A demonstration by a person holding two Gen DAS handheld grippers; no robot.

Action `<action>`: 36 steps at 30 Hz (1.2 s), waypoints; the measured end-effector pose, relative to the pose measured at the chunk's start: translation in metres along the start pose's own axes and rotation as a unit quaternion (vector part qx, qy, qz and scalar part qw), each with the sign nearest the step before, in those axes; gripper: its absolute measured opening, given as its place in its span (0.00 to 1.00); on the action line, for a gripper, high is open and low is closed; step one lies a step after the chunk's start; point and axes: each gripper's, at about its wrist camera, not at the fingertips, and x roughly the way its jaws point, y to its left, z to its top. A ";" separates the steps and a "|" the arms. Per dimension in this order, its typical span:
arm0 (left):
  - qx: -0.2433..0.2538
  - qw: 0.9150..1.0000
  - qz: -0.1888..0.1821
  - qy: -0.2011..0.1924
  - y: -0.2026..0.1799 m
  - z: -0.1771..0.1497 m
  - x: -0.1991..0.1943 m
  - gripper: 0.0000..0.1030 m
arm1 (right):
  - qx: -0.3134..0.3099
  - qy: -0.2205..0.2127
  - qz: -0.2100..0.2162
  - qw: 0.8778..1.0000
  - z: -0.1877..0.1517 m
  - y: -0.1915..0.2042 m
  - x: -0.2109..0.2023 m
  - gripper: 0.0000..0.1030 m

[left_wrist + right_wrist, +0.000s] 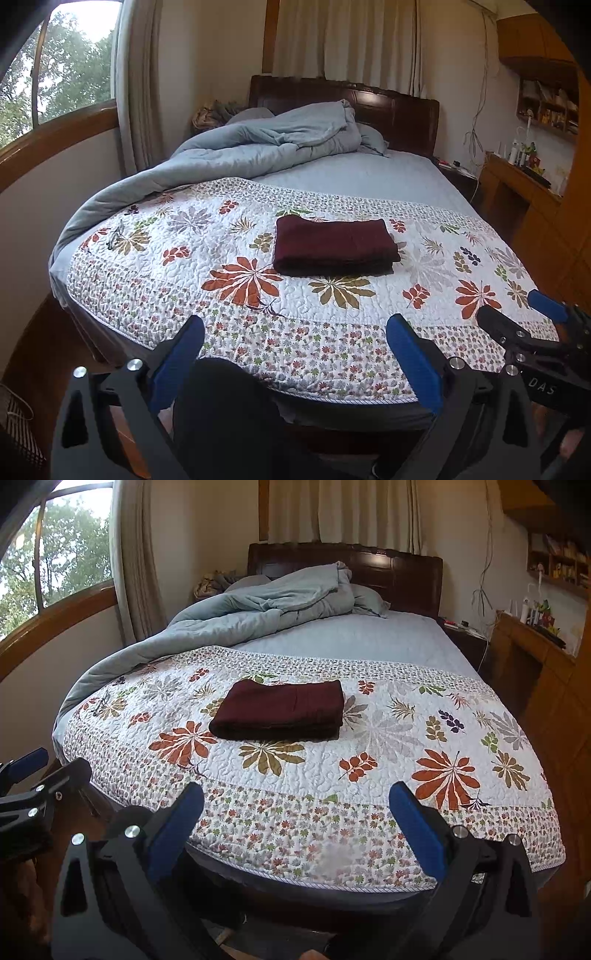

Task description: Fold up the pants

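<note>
- Left wrist view showed the pants (334,245) already folded into a compact dark maroon rectangle, lying flat on the floral quilt (147,295) near the middle of the bed's foot end.
- Left gripper (295,354) hung back over the bed's near edge, well apart from the pants, its jaws spread wide and holding nothing.
- Right gripper (295,827) sat likewise at the near edge, jaws released and empty; in the left view it (517,310) appeared at the right margin, beside the left one.
- Judging from the stacked layers and square edges, the folding looked finished, so the step in hand seemed to be withdrawal and a last check.
- Doing that well would have meant keeping both sets of jaws clear of the stack, since any brush against the top layer could slide it askew.
- If a corner needed tidying, a light press from above, not a pinch, seemed the safer touch.
- Grey duvet (258,605) lay bunched toward the headboard (406,572), well apart from the pants.
</note>
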 end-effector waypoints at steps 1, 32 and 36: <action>0.000 1.000 -0.001 0.001 0.000 0.000 0.000 0.96 | 0.000 0.001 0.000 1.000 0.000 0.000 0.001 0.97; -0.003 1.000 -0.007 0.002 0.005 0.001 0.001 0.96 | -0.003 -0.004 -0.004 1.000 0.004 0.002 -0.005 0.97; -0.004 1.000 -0.008 0.004 0.005 0.002 0.001 0.96 | -0.003 -0.004 -0.004 1.000 0.003 0.002 -0.005 0.97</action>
